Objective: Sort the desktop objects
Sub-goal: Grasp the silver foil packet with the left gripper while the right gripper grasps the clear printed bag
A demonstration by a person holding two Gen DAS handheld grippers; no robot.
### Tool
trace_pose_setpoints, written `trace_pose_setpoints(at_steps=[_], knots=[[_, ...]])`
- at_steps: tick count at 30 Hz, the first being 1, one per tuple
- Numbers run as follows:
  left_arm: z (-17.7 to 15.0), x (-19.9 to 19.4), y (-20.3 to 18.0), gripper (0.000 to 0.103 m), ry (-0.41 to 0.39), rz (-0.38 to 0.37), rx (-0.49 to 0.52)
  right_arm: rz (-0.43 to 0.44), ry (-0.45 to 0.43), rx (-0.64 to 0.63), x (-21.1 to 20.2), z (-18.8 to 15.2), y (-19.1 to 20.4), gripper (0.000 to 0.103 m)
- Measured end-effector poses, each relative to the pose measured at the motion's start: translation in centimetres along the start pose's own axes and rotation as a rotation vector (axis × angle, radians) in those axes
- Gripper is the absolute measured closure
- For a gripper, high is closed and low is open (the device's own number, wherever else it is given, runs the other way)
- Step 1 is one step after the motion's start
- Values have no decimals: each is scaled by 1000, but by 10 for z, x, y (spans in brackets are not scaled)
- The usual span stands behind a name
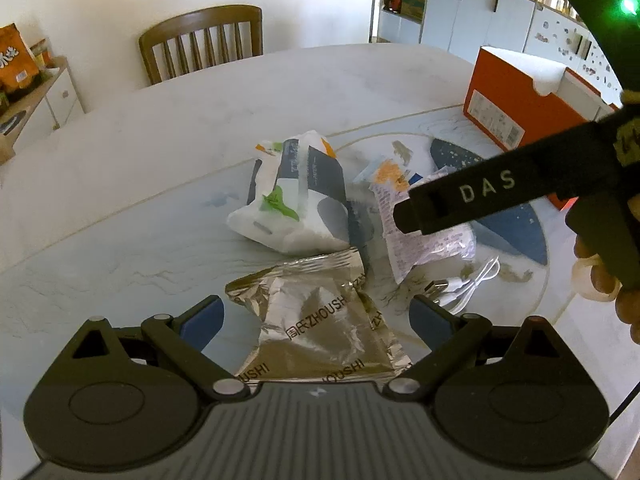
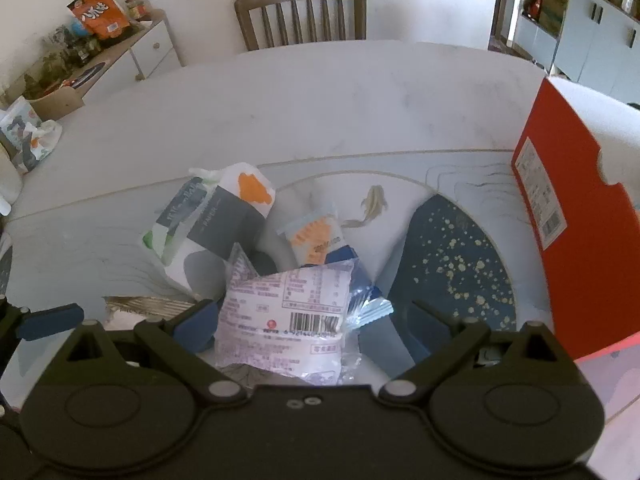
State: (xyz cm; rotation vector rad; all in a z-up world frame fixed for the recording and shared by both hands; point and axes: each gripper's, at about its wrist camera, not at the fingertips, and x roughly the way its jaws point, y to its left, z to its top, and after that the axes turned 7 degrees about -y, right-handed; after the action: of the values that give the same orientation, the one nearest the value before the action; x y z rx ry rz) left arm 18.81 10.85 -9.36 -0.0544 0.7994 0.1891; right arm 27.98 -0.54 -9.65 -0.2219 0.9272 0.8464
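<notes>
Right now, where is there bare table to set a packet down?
The far half of the table, between the wooden chair and the tissue pack, is bare. So is the near-left patch beside the silver foil packet. The centre is crowded: overlapping packets, a white USB cable, and the orange box bordering the right.

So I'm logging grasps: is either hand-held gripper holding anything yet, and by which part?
Nothing is held. The left hand-held gripper is open around the silver packet; the right hand-held gripper is open around the white snack packet.
</notes>
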Motion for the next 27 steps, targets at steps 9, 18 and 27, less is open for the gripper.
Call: trace_pose_setpoints(at_steps=[9, 18, 27], knots=[[-6, 10, -3, 4, 12, 37, 6, -12, 19, -4, 12, 0, 7, 3], [-9, 13, -3, 7, 3, 57, -2, -7, 34, -36, 19, 0, 16, 12], [-11, 9, -7, 28, -7, 48, 7, -6, 37, -32, 20, -2, 17, 16]])
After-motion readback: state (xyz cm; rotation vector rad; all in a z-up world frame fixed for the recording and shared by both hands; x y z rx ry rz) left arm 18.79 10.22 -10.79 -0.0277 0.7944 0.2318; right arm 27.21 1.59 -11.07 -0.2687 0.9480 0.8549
